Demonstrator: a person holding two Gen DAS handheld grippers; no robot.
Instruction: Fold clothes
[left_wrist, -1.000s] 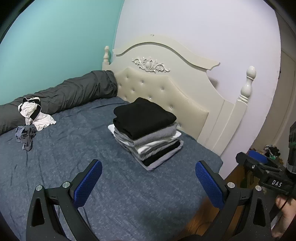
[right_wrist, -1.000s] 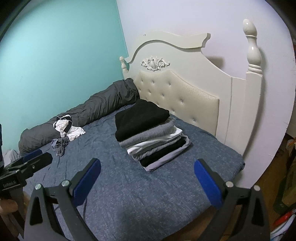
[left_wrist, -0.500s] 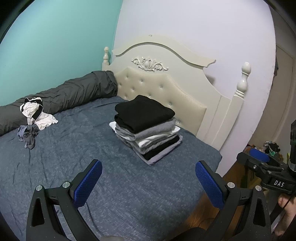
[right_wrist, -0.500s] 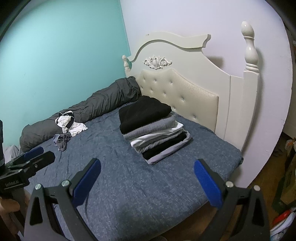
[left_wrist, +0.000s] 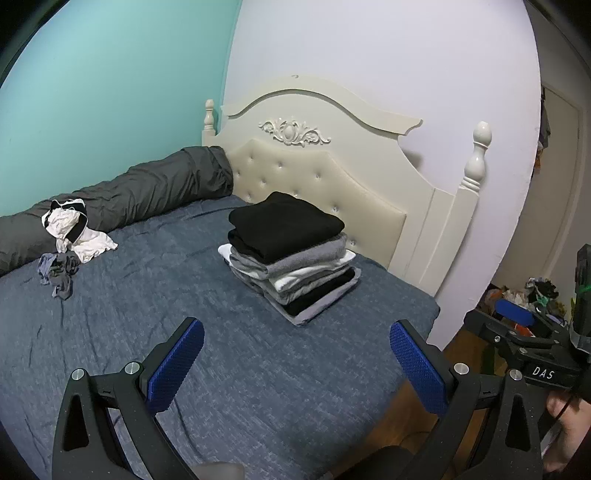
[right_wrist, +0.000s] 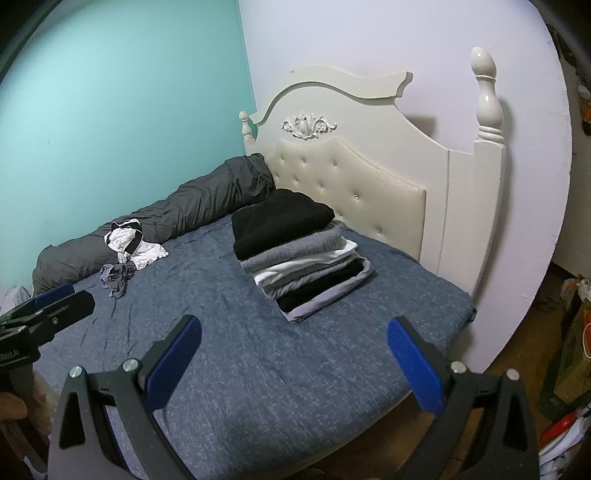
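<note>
A stack of folded clothes, black on top with grey, white and black layers below, sits on the blue bed near the headboard; it also shows in the right wrist view. A crumpled white and black garment and a small grey one lie at the far left, also seen in the right wrist view as the white garment and the grey one. My left gripper is open and empty above the bed's near part. My right gripper is open and empty too.
A rolled dark grey duvet lies along the teal wall. The cream headboard with posts stands behind the stack. The bed's right edge drops to a wooden floor with clutter. Each gripper shows at the other view's edge.
Both grippers have drawn back from the bed, so the stack looks smaller and farther away. Both stay open and empty.
</note>
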